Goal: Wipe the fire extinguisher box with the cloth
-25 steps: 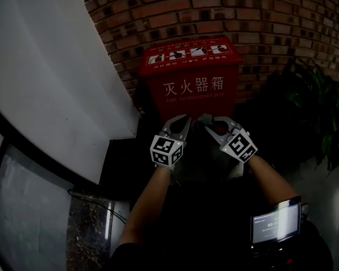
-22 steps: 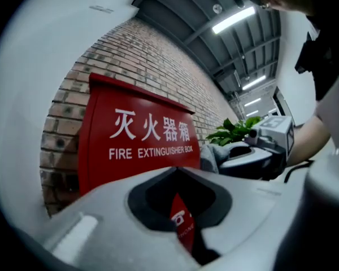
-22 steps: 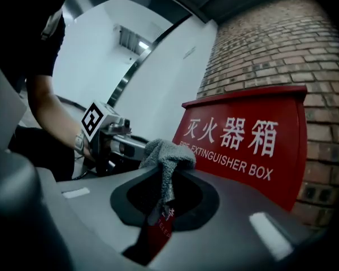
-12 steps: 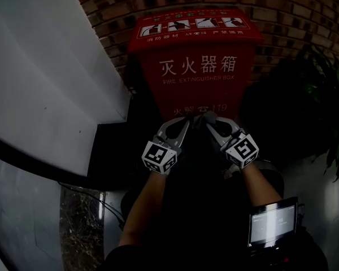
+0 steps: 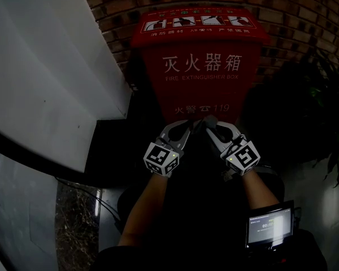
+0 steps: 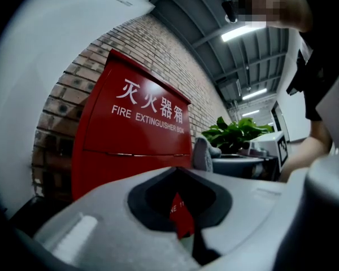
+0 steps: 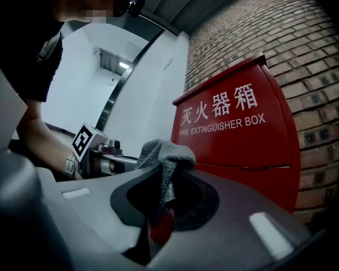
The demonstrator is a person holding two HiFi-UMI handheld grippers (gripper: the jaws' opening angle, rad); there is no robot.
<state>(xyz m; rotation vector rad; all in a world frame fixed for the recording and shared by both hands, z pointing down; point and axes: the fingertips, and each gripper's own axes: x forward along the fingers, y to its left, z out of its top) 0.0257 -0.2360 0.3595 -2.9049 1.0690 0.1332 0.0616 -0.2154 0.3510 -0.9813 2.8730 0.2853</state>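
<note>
Approach step: right gripper (image 7: 164, 171) is clamped on a small grey fabric cloth (image 7: 161, 154) bunched at its jaw tips; left gripper (image 6: 183, 171) has its jaws together on nothing; both sit low before the tall red metal fire extinguisher box (image 5: 200, 66), which stands against the brick wall (image 5: 305, 16). Wiping looks not yet begun; the next move likely needs the cloth pressed onto the red front face and swept across.

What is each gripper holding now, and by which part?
The right gripper pinches the grey cloth by a bunched fold; the rest bulges above its jaws. The left gripper is shut on nothing.
</note>
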